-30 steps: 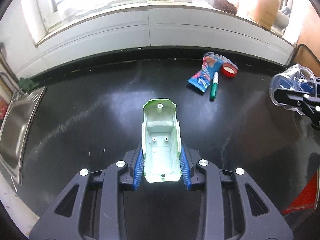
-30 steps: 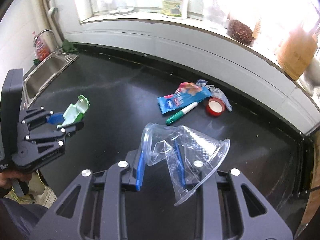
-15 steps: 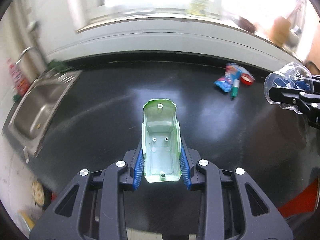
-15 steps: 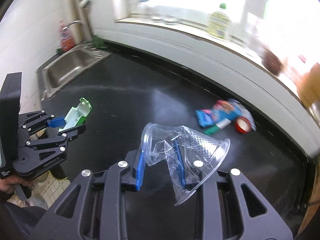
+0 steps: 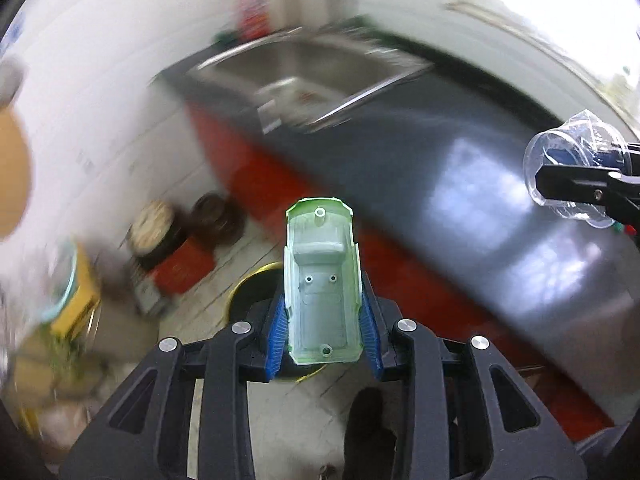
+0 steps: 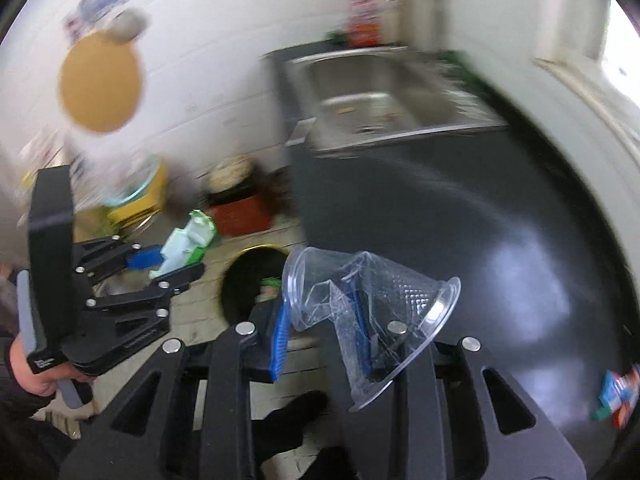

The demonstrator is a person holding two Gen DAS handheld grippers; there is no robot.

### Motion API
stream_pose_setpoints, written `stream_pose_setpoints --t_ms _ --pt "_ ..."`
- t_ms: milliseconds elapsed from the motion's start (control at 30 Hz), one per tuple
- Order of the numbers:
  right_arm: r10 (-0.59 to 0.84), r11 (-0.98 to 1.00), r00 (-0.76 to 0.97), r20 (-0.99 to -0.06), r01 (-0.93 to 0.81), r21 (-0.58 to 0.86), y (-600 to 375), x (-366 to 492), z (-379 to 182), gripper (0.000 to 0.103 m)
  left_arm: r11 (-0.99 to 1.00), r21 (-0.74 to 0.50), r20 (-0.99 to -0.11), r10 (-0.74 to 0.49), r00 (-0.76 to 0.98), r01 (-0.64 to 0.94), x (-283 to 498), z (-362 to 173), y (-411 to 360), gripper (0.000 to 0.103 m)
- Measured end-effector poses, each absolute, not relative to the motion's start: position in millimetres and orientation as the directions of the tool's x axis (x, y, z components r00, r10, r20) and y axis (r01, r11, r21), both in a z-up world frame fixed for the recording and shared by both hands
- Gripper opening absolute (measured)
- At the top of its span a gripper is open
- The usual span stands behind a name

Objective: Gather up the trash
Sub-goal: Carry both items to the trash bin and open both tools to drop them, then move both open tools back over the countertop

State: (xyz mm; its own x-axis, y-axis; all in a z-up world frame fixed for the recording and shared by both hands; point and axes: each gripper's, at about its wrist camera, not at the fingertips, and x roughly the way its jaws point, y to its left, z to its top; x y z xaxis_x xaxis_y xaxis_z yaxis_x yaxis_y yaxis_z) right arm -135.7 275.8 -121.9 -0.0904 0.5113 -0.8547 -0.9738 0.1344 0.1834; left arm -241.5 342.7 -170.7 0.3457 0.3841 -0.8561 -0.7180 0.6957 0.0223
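Note:
A pale green plastic shell (image 5: 320, 280) sits clamped between the blue pads of my left gripper (image 5: 322, 320). It hangs over the floor, above a round dark bin with a gold rim (image 5: 252, 276). My right gripper (image 6: 320, 320) is shut on a crushed clear plastic cup (image 6: 360, 288), held near the counter's edge. In the right wrist view the left gripper (image 6: 176, 256) and its green shell (image 6: 186, 242) hang left of the bin (image 6: 260, 246). The cup (image 5: 568, 168) also shows at the right edge of the left wrist view. A snack wrapper (image 6: 618, 394) lies on the black counter (image 6: 480, 220).
A steel sink (image 6: 380, 92) is set in the counter's far end. A red cabinet front (image 5: 280, 184) runs below the counter. Pots and boxes (image 5: 168, 236) crowd the tiled floor by the white wall. A person's dark shoe (image 5: 368, 432) stands below the bin.
Both views have swung left, from the window side of the counter to the sink end and the floor. The bin has come into view. Both grips look unchanged.

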Motion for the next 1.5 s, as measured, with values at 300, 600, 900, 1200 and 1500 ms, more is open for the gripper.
stream_pose_setpoints --t_ms 300,600,900,1200,1500 --pt "0.329 0.004 -0.202 -0.922 -0.976 0.216 374.3 -219.7 -212.3 0.025 0.597 -0.053 -0.895 0.328 0.303 -0.801 -310.5 -250.5 399.6 0.032" --pt "0.200 -0.015 -0.184 -0.962 -0.983 0.185 415.0 -228.9 -277.9 0.022 0.586 -0.101 -0.915 0.262 0.305 -0.804 -312.4 -318.3 427.9 0.032" --pt "0.234 0.029 -0.196 -0.952 -0.978 0.208 423.6 -213.6 -270.6 0.064 0.594 -0.103 -0.907 0.274 0.321 -0.798 -300.0 -324.7 430.1 0.090" --pt "0.324 0.075 -0.188 -0.927 -0.972 0.223 410.5 -194.0 -230.2 0.065 0.635 -0.064 -0.893 0.308 0.328 -0.770 -292.0 -298.2 429.9 0.090" --pt "0.489 0.329 0.036 -0.872 -0.933 0.145 290.3 -100.1 -129.3 0.077 0.782 0.023 -0.846 0.348 0.405 -0.623 -231.4 -218.7 387.3 0.092"
